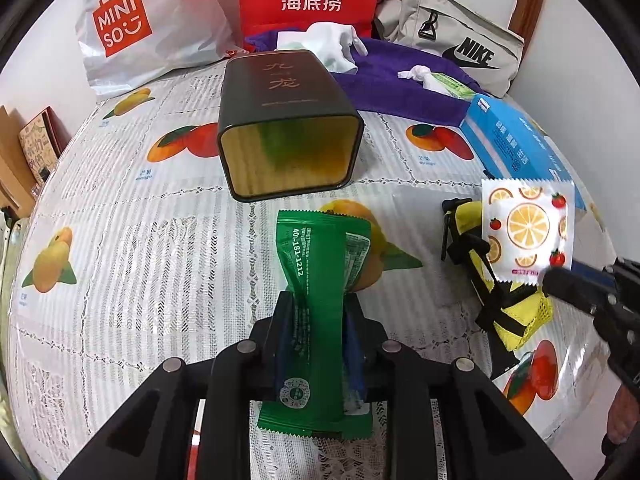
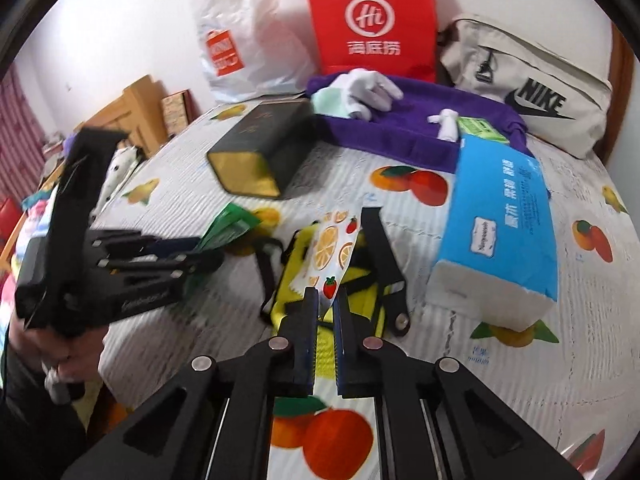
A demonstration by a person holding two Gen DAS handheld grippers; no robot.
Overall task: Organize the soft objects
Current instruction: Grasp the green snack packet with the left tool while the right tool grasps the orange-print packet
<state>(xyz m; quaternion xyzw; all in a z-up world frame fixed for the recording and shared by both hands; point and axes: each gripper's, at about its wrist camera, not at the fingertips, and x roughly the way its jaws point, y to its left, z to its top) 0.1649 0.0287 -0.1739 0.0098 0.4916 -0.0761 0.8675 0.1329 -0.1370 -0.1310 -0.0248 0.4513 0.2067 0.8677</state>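
My left claw (image 1: 316,304) is clamped on a green sachet (image 1: 320,280) held above the table, its far end aimed at the open-mouthed tin (image 1: 286,124) lying on its side at 12 o'clock, while my right claw (image 2: 327,300) pinches the corner of a fruit-print sachet (image 2: 330,248) over the yellow pouch (image 2: 304,296). I judge both are mid-carry, and my next move calls for lining the green one up with the tin's mouth and sliding it in. The tin's depths are blurred, so I cannot tell what lies inside.
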